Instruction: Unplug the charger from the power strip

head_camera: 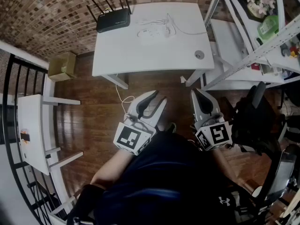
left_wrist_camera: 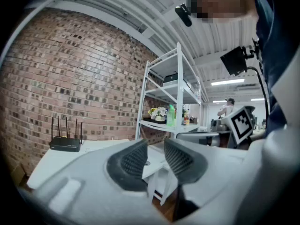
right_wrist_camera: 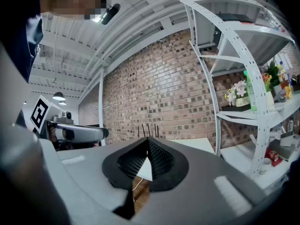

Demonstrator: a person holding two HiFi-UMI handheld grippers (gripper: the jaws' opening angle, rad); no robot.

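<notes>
The white bench (head_camera: 140,55) is standing well ahead of both grippers, so a long reach is coming, and a hasty one is risking a knock to the black router (head_camera: 113,18) sitting ahead and left of the left gripper (head_camera: 159,97). The power strip (head_camera: 151,35) is lying far ahead between the two grippers. It looks light, so it is likely to lift or slide with the plug unless one gripper is pinning it. The charger (head_camera: 161,29) is too small to tell apart from the strip. Its white cord (head_camera: 183,31) is looping nearby and could snag.

Both hands are holding roughly level over the wooden floor, close to the body. The left gripper is standing parted and empty. The right gripper (head_camera: 196,93) is clenched on nothing.
</notes>
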